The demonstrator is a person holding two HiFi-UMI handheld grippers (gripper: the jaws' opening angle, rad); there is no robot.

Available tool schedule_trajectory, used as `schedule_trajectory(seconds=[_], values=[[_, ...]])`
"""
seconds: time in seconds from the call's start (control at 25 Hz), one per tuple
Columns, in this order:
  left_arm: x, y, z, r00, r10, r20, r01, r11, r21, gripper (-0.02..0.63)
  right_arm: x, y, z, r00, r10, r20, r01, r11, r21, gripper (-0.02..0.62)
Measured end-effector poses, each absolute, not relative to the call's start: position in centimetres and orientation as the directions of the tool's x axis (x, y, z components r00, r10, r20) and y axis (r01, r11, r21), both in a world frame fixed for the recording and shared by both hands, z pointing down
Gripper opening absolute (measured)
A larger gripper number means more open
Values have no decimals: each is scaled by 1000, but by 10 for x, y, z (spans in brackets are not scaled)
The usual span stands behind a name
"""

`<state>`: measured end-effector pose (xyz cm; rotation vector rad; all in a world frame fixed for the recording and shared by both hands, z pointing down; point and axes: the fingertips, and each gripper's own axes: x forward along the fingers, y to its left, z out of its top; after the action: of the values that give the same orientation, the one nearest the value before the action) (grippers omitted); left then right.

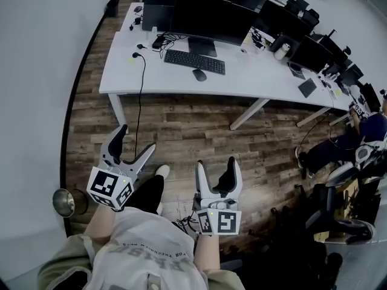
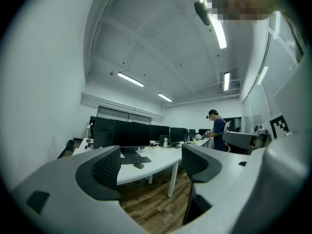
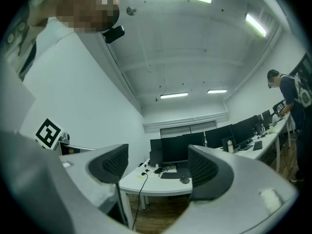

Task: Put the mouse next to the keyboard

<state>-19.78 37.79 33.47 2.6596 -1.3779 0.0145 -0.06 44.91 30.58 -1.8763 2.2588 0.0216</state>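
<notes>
Closest in are the two grippers, held out in front of the person. The left gripper (image 1: 138, 139) and the right gripper (image 1: 216, 163) both have their jaws spread wide with nothing between them, only floor and the far desk showing through the gap. Neither one is touching anything.

The mouse (image 1: 199, 75) is way over on the white desk (image 1: 254, 80), well apart from both grippers. It sits just in front of the right end of the keyboard (image 1: 194, 61), close to it but not touching as far as I can tell. So honestly it already looks pretty much next to the keyboard.

Handling-wise I'd guess it's a light, hard plastic shell, smooth and a bit slippery on top, rounded so it could squirt out of a pinch. I'd take it across the two long sides, low near the base, and not squeeze hard. I can't see a cord on it from here, so I can't tell whether anything would tug.

Behind the keyboard stands a dark monitor (image 1: 211, 18), and a black cable (image 1: 141, 95) hangs off the desk's left edge down to the wood floor.

Containers: there's a shiny metal bin (image 1: 63, 202) on the floor by the left gripper, and I can't make out anything in it. There's also a pale bottle or cup (image 1: 282, 51) further along the desk, contents not visible.
</notes>
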Motion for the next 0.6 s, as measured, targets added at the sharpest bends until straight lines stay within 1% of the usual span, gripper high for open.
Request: schedule_trajectory(seconds=[0.6], values=[[-160,265,353,602,-789,125,-796,-581,169,385,39,349,322,-133,-987,-92,-984,142,-103,373]])
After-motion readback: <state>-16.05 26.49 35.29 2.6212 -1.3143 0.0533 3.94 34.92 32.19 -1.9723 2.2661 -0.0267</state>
